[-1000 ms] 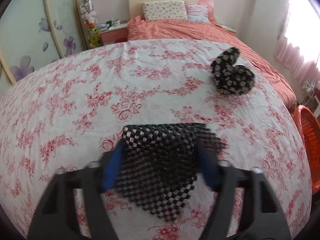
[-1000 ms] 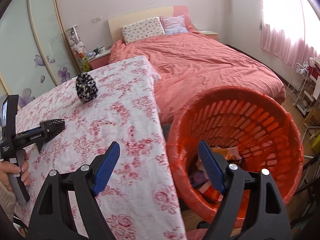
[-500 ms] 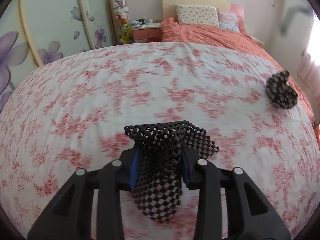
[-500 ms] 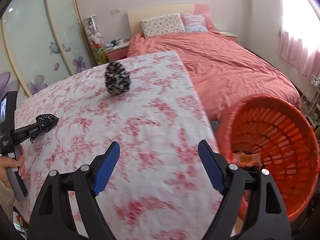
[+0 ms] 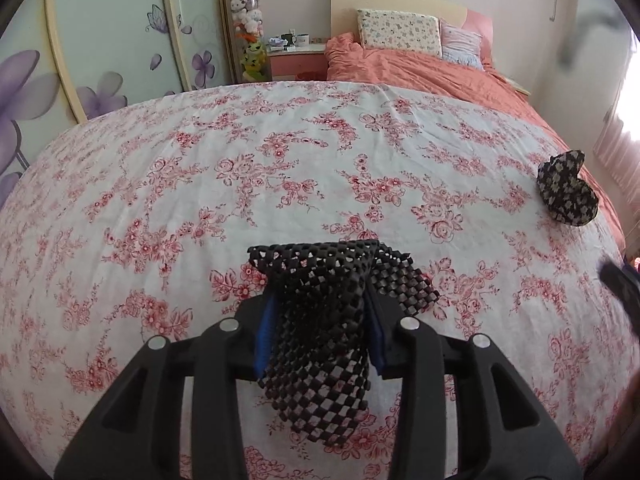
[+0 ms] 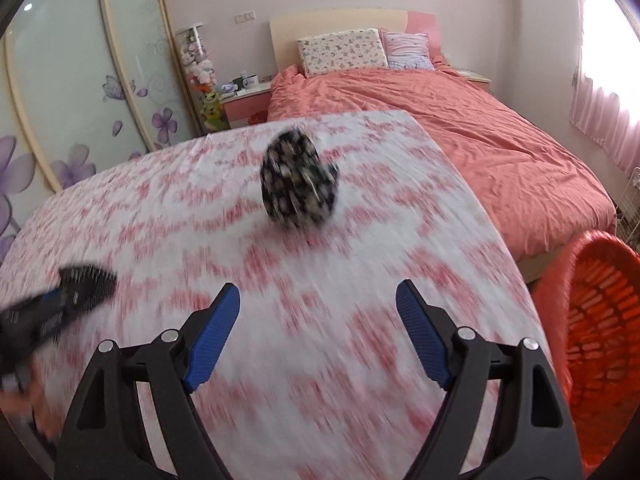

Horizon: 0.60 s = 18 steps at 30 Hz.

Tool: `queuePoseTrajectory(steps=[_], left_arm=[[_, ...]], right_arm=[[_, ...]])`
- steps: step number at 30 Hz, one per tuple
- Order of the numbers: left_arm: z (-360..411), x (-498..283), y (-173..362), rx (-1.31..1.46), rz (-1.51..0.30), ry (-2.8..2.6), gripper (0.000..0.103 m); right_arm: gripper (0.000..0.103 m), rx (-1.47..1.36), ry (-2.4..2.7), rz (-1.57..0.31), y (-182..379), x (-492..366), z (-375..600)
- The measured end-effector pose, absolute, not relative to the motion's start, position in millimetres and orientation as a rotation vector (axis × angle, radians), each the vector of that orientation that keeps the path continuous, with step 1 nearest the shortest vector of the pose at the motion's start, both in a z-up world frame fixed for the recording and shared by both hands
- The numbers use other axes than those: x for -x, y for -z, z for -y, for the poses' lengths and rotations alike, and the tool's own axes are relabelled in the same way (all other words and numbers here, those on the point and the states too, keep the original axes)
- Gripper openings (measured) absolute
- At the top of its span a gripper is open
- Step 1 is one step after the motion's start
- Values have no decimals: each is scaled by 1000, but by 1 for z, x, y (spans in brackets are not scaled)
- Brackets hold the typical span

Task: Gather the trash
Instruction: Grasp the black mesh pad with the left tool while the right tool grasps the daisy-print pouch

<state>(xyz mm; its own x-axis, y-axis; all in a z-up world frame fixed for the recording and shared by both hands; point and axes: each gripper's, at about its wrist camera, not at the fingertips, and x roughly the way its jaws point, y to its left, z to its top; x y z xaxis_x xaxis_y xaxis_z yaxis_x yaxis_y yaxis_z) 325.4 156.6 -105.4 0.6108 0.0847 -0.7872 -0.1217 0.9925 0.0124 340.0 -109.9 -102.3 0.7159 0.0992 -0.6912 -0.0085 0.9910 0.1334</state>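
Note:
My left gripper [image 5: 318, 316] is shut on a piece of black mesh matting [image 5: 320, 360], which hangs from between its blue pads above the floral tablecloth [image 5: 200, 200]. The left gripper with the matting [image 6: 86, 284] also shows at the left of the right wrist view. A crumpled black floral-print wad [image 6: 298, 188] lies on the table ahead of my right gripper [image 6: 318, 316], which is open and empty above the cloth. The same wad [image 5: 566, 196] sits at the table's far right in the left wrist view. An orange plastic basket [image 6: 596, 320] stands on the floor by the table's right edge.
A bed with a salmon cover [image 6: 460, 132] and pillows lies beyond the table. A nightstand [image 6: 244, 100] and sliding flower-painted wardrobe doors [image 6: 80, 100] are at the back left. A white wire rack [image 6: 630, 208] stands at the far right.
My left gripper closed on the black matting and lifted it off the cloth. My right gripper swung left from over the orange basket to face the floral wad on the table.

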Motion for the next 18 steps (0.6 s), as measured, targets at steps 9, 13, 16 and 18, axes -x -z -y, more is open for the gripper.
queuePoseTrajectory(steps=[9, 13, 16, 18], left_arm=[[-160, -324, 105, 43, -907, -120, 39], [-159, -324, 104, 43, -907, -120, 39], [-159, -324, 104, 43, -907, -120, 39], [-159, -324, 104, 43, -907, -120, 39]], right_arm=[[80, -171, 38, -816, 105, -404, 98], [63, -152, 58, -840, 109, -412, 96], [45, -144, 54, -873, 115, -413, 97], [38, -146, 49, -871, 115, -406, 101]])
